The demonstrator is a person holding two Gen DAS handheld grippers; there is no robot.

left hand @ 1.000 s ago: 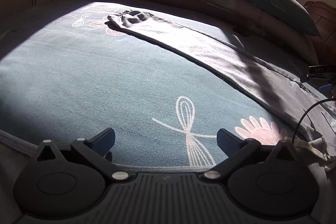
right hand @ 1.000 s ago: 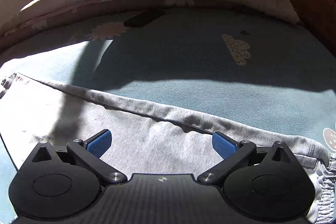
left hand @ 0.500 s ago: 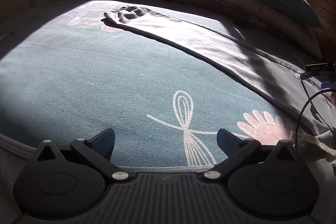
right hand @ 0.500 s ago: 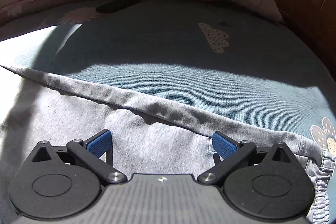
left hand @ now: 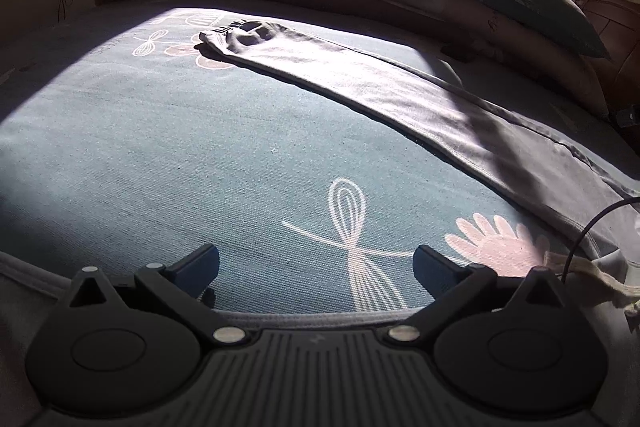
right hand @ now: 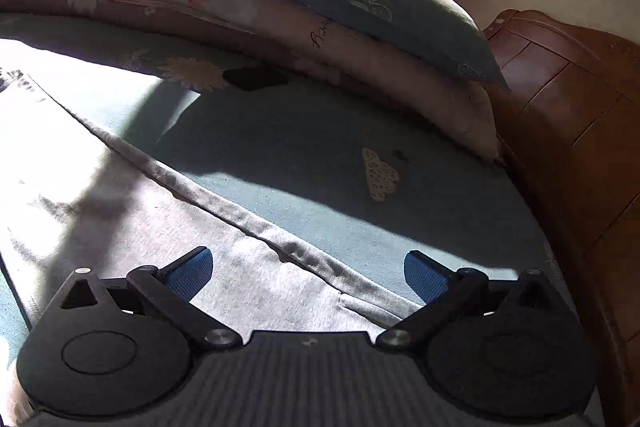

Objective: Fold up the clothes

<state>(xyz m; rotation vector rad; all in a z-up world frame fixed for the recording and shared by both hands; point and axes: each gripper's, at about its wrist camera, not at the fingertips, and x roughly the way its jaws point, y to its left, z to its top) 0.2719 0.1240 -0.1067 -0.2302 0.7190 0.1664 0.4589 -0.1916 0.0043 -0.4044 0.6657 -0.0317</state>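
Now our grey trousers [left hand: 400, 95] lie long across the bed [left hand: 160, 155]; our right gripper [right hand: 308, 271] hangs wide open directly over them, nearer than our open left gripper [left hand: 316, 263] beside them.

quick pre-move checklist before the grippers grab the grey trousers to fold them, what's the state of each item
1. Left gripper open: ok, fingers spread, nothing between them.
2. Right gripper open: ok, nothing held.
3. Grey trousers laid out long on the bed sheet: ok, stretched flat, cuff bunched at the far end.
4. Right gripper over the fabric: ok, the trousers' edge seam runs just ahead of its fingers.
5. Left gripper over the fabric: not ok, bare sheet shows between its fingers.
6. Black cable clear of the fold path: cannot tell, it arcs near the waistband end.
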